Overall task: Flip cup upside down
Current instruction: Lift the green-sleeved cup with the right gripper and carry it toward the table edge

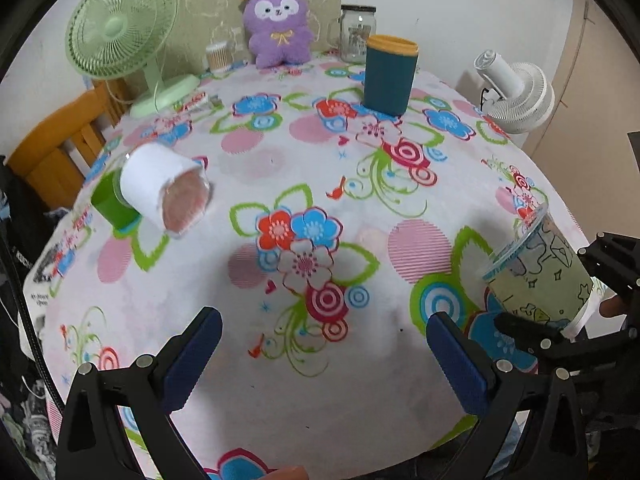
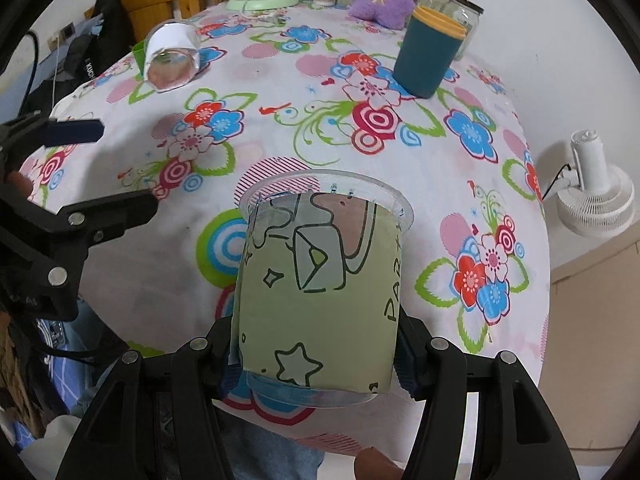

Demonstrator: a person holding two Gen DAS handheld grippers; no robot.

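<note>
A clear plastic cup with a pale green printed sleeve (image 2: 320,292) is held in my right gripper (image 2: 320,356), which is shut on its base end. The cup points away from the camera, rim toward the table, above the near edge. In the left wrist view this cup (image 1: 540,276) shows tilted at the far right, in the right gripper (image 1: 568,332). My left gripper (image 1: 324,360) is open and empty above the table's near edge; it shows at the left of the right wrist view (image 2: 100,168). A white-sleeved clear cup (image 1: 164,188) lies on its side at the left.
The floral tablecloth (image 1: 304,184) covers the table. A teal cup with a yellow rim (image 1: 388,76) stands at the back, with a glass jar (image 1: 356,32), a purple plush (image 1: 278,24) and a green fan (image 1: 120,32). A green cup (image 1: 110,200) stands behind the white one. A white fan (image 1: 516,92) is at right.
</note>
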